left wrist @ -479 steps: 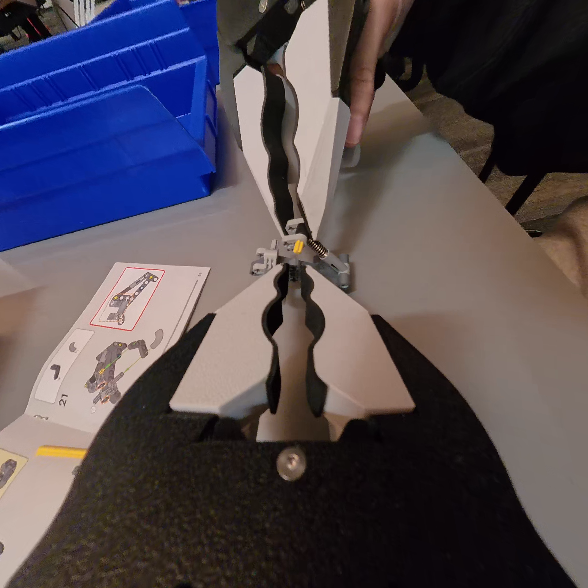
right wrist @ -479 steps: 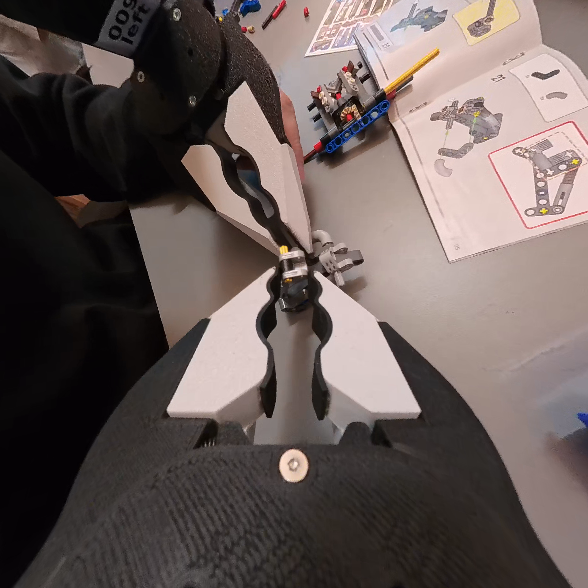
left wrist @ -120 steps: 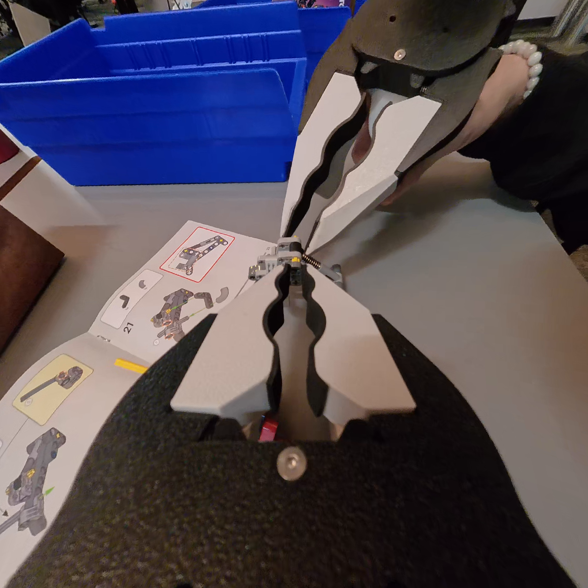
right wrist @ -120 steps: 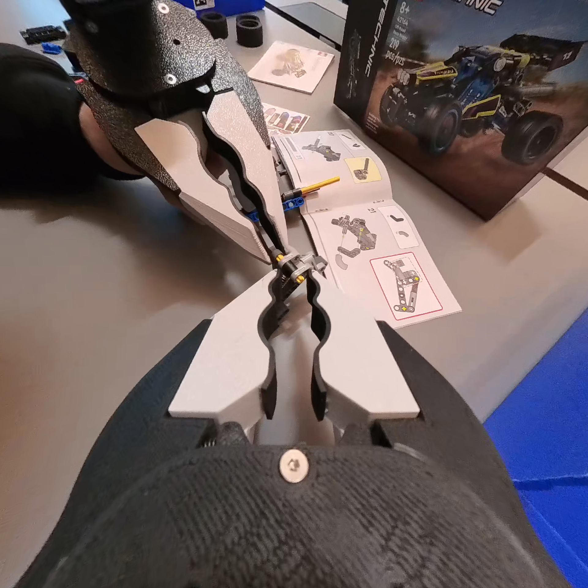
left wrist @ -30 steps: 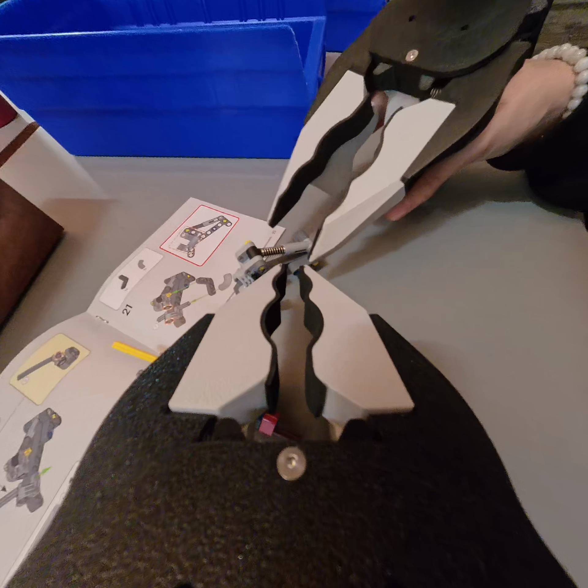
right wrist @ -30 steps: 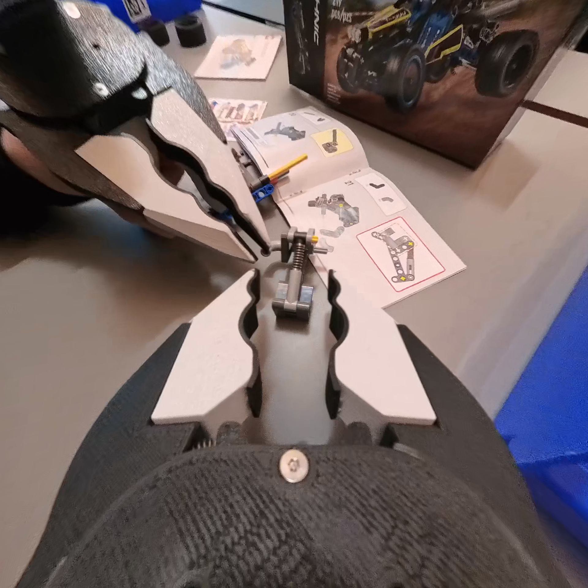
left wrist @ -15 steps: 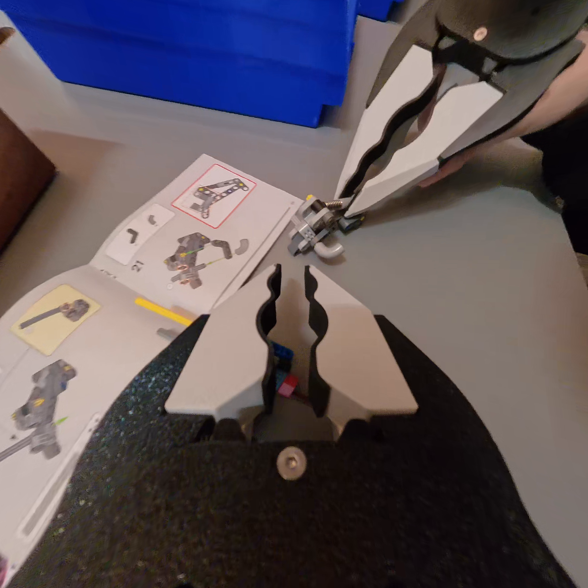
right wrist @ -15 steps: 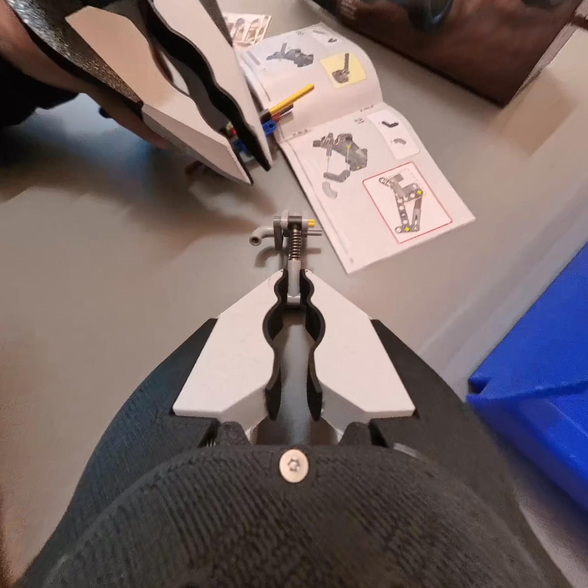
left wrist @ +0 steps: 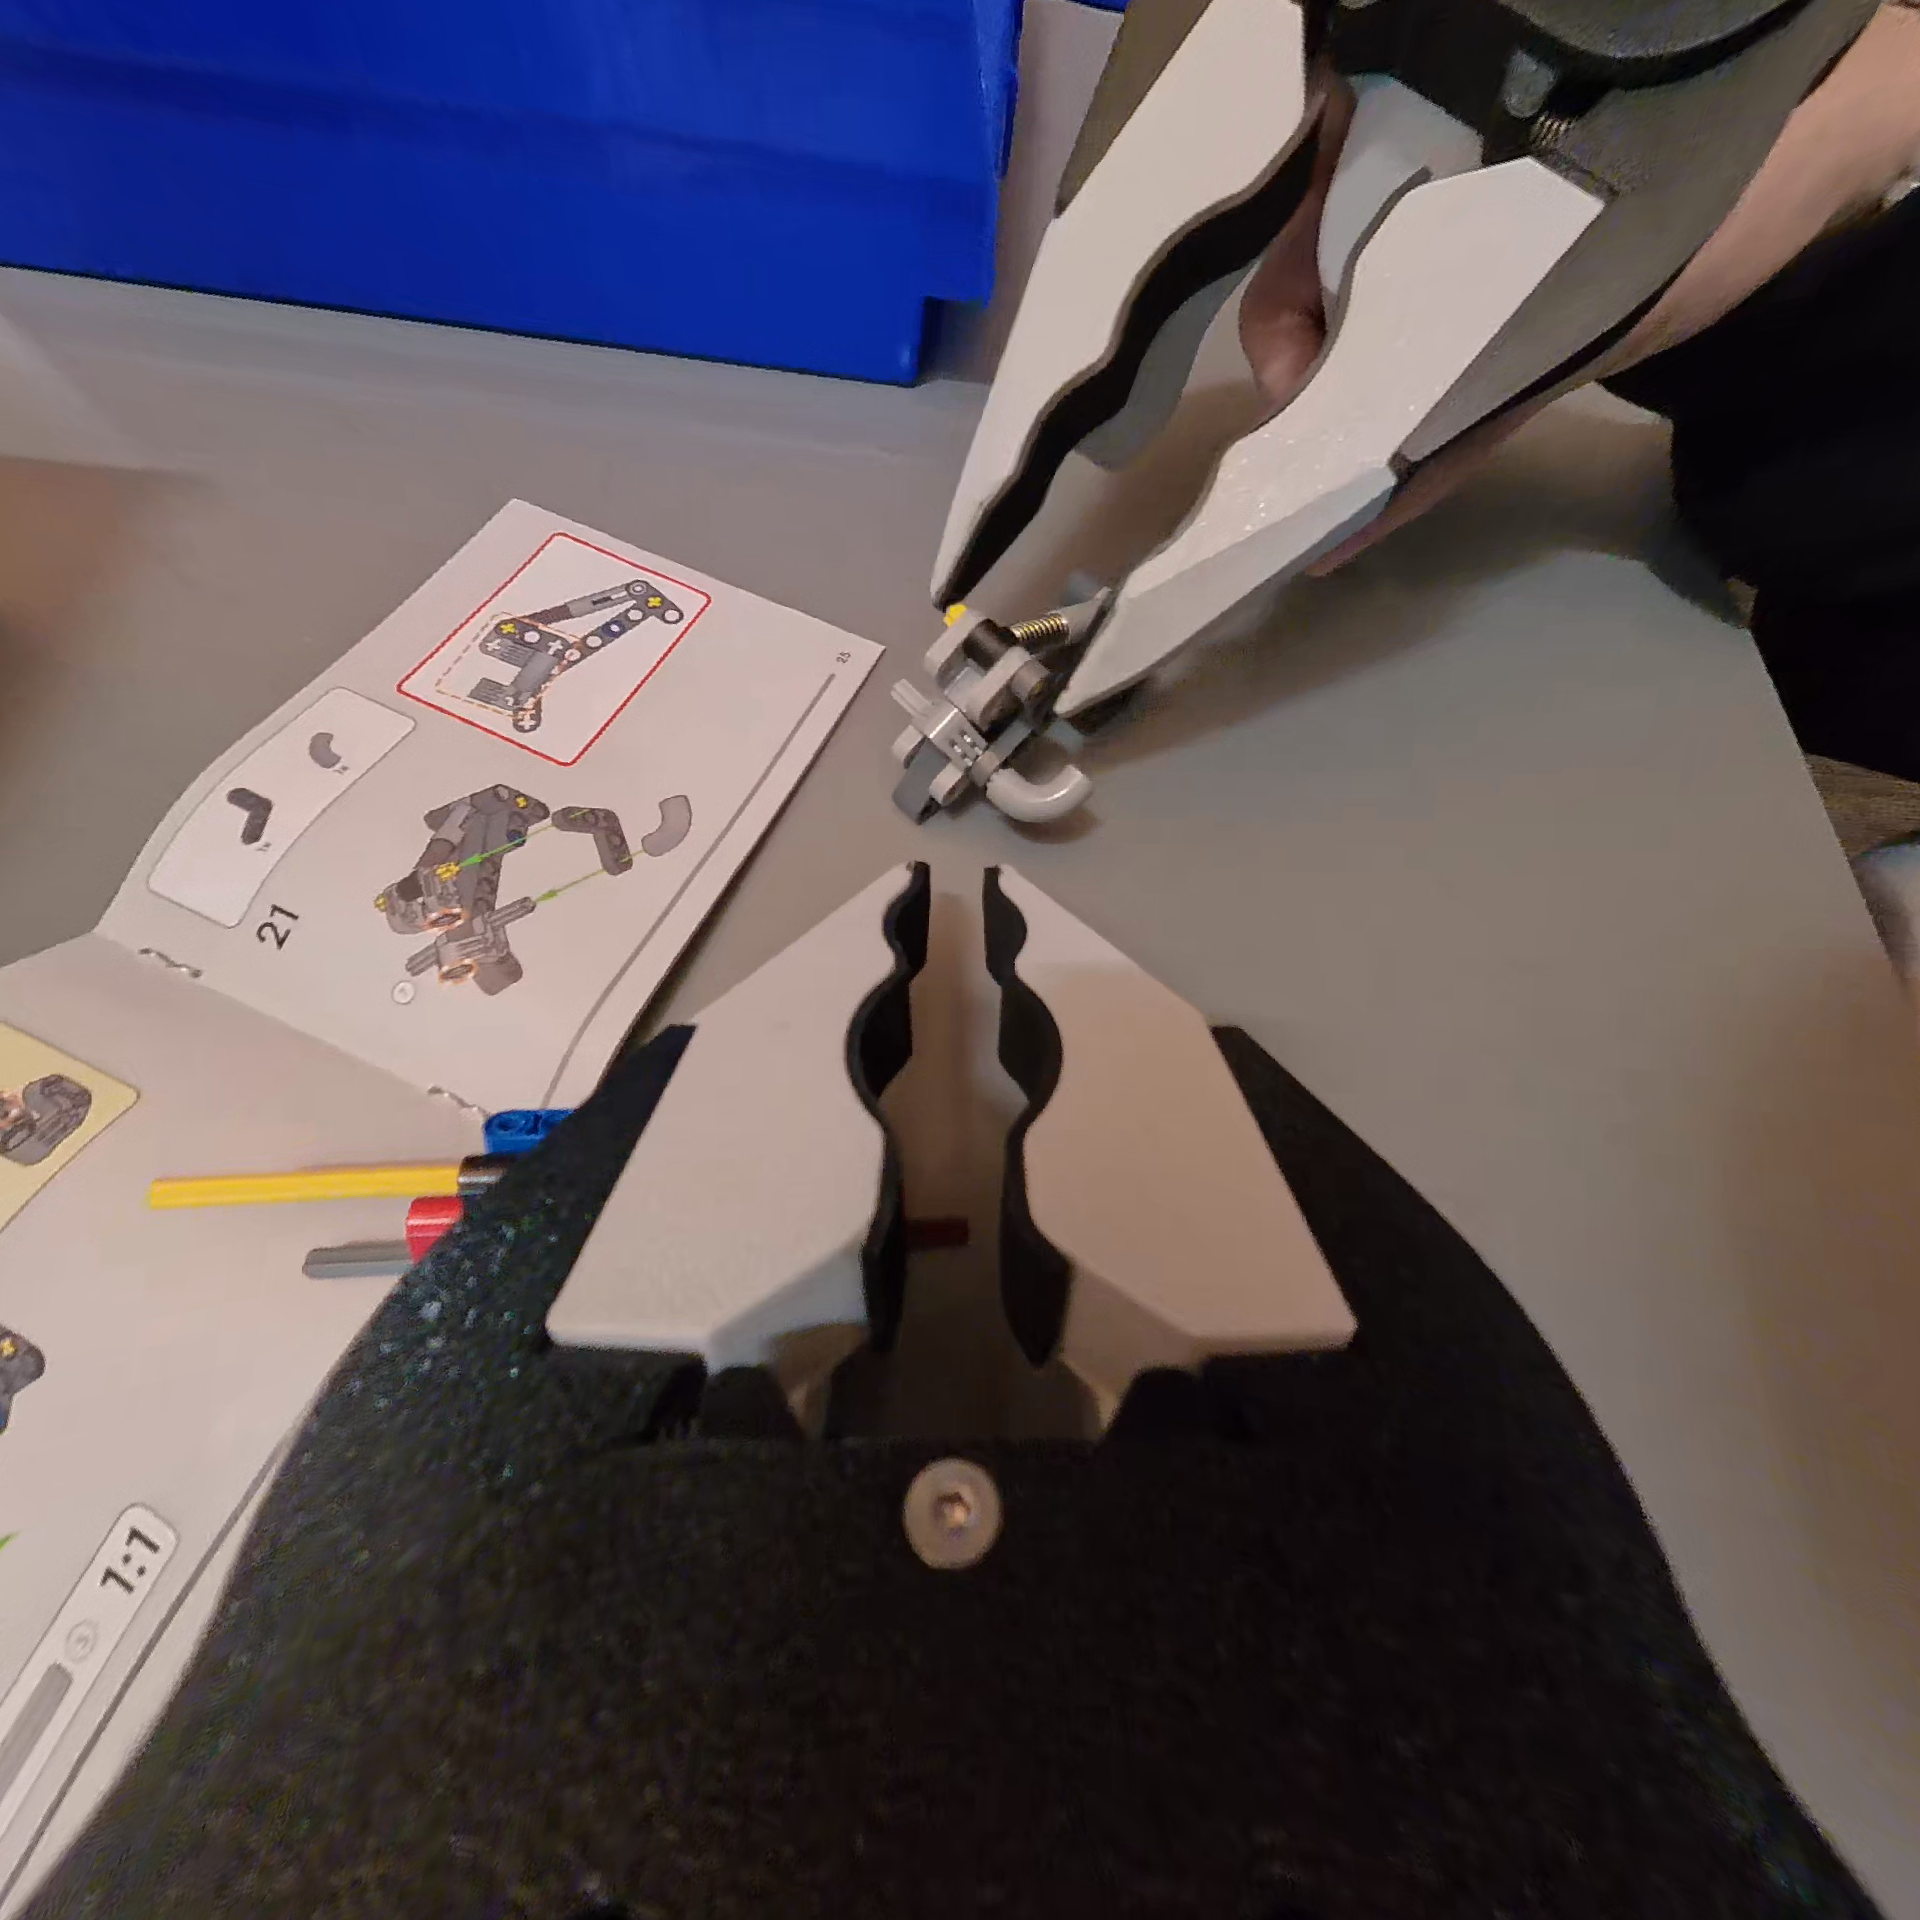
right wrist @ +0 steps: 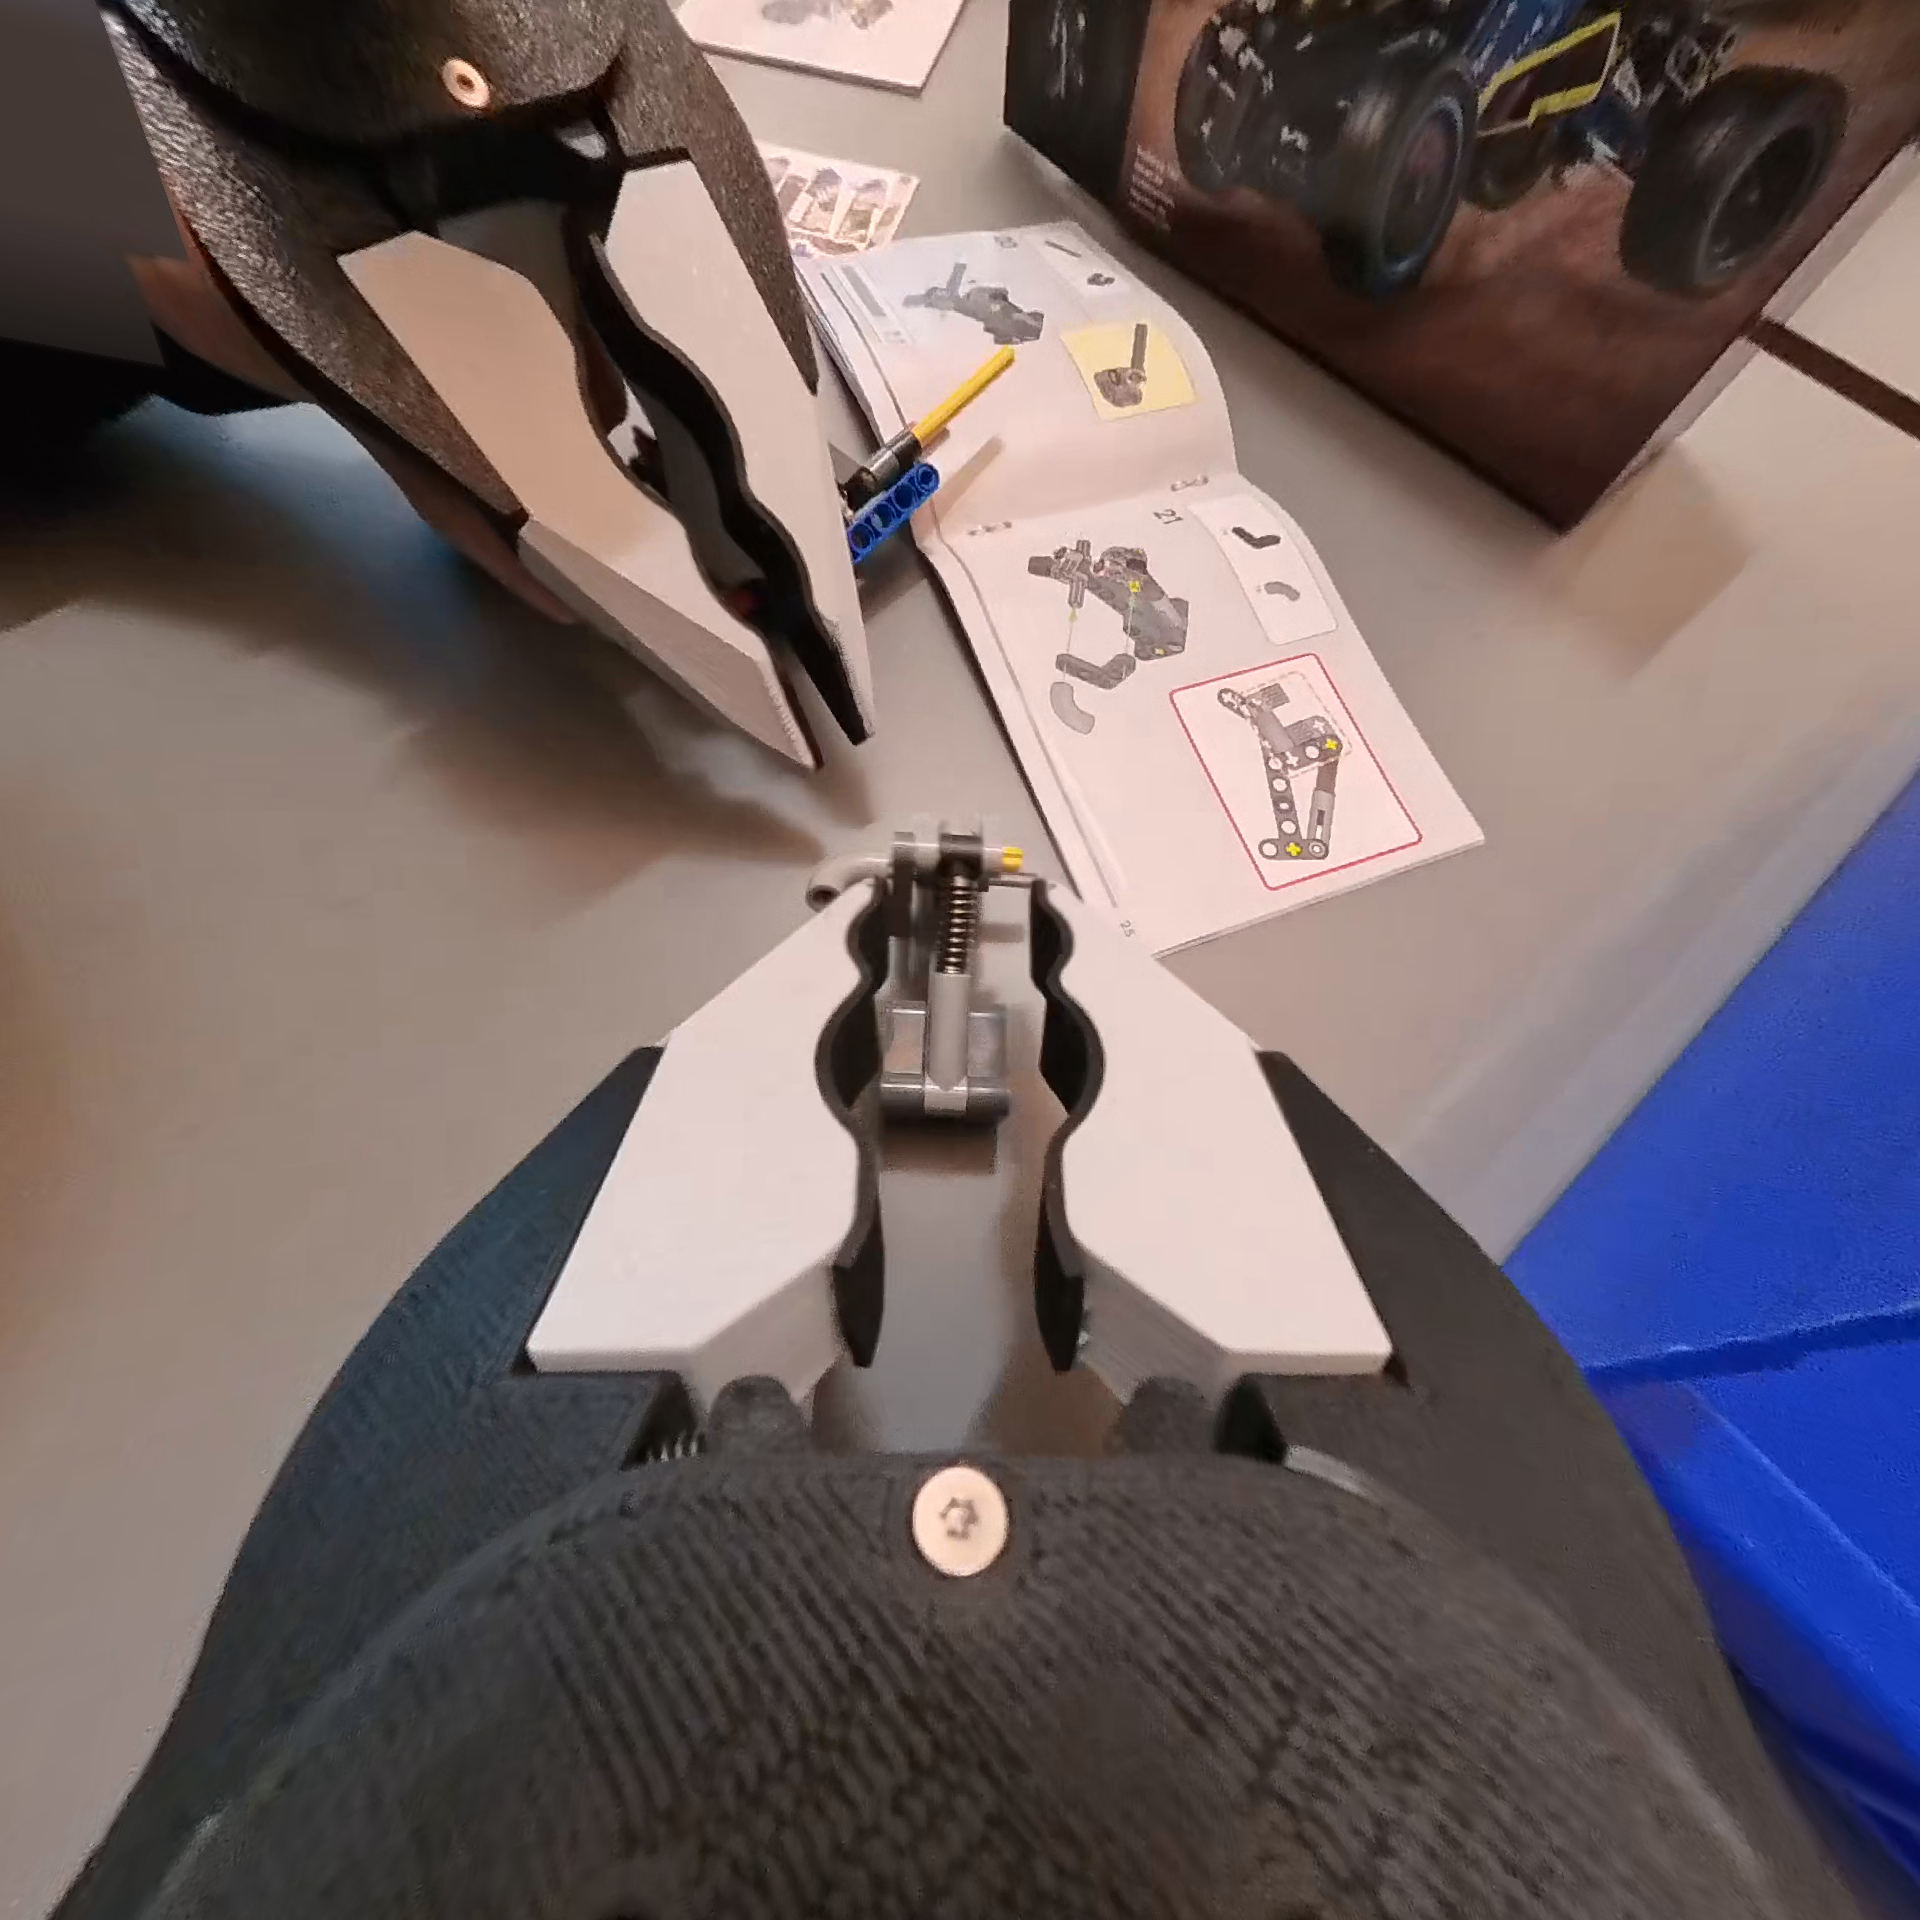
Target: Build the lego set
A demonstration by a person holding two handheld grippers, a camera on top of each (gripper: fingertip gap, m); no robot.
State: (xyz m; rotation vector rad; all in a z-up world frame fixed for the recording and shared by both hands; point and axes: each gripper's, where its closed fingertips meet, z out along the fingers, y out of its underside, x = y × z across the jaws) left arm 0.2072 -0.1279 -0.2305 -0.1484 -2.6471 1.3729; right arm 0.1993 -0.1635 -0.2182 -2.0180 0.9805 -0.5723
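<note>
A small grey shock-absorber assembly (left wrist: 971, 717) with a metal spring, a yellow pin and a curved light-grey piece lies on the grey table (left wrist: 1403, 987). My right gripper (right wrist: 951, 904) is open, and its fingers straddle the assembly (right wrist: 940, 1039) without clamping it. The right gripper also shows in the left wrist view (left wrist: 1013, 644), tips down on either side of the spring. My left gripper (left wrist: 951, 878) is nearly closed and empty, a short way back from the assembly. In the right wrist view the left gripper (right wrist: 831, 743) hangs tip-down just beyond the assembly.
An open instruction booklet (left wrist: 468, 779) lies left of the assembly. A partial build with a yellow axle (right wrist: 951, 400) and blue beam sits on the booklet, behind my left gripper. Blue bins (left wrist: 468, 156) stand at the back. The set's box (right wrist: 1455, 208) is far right. The table edge (left wrist: 1808, 727) is close. Some 5 centimeters of space lies between my two pairs of fingers.
My right gripper was shut on the assembly's end and has opened and slid forward astride it. My left gripper let go and backed away from it over the last second.
</note>
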